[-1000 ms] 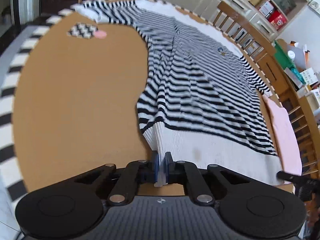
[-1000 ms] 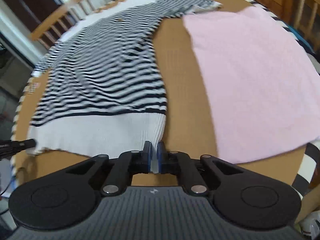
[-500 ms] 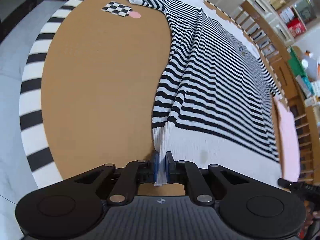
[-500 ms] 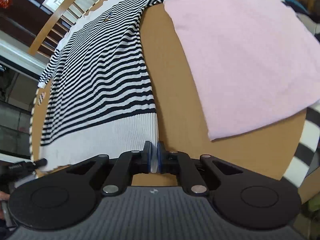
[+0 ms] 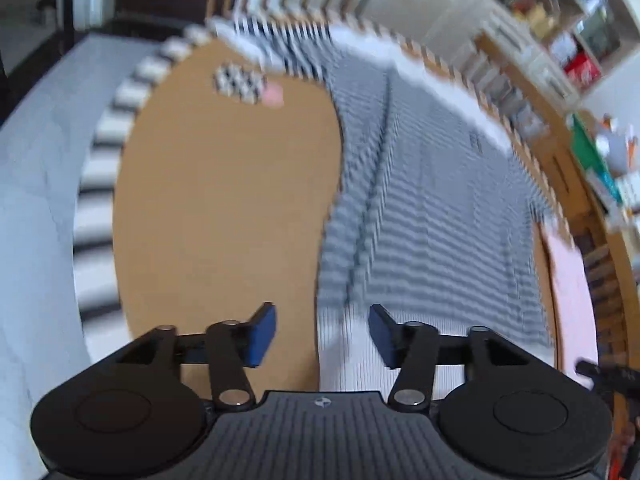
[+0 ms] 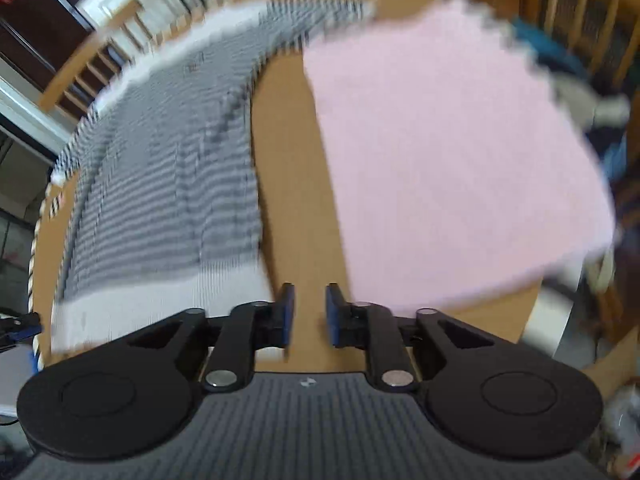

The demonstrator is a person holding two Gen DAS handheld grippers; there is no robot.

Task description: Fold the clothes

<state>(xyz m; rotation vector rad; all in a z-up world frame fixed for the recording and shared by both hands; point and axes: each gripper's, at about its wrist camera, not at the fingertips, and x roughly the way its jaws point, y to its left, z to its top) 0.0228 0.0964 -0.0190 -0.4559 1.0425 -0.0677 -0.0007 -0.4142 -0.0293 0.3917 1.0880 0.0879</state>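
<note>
jaws on both tools have just been opening: the left gripper [image 5: 322, 330] and right gripper [image 6: 310, 316] no longer pinch the white hem of the striped sweater [image 5: 432, 216], which lies flat on the brown table [image 5: 224, 200]. both views are now blurred. only the right view shows the pink cloth [image 6: 452, 152] in full; only the left shows the checkered marker [image 5: 239, 80].

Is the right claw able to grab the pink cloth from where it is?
Probably yes. The right claw is open with nothing between its jaws, which have just been opening. The pink cloth lies flat just ahead and to its right, and only bare brown table lies between them.
</note>
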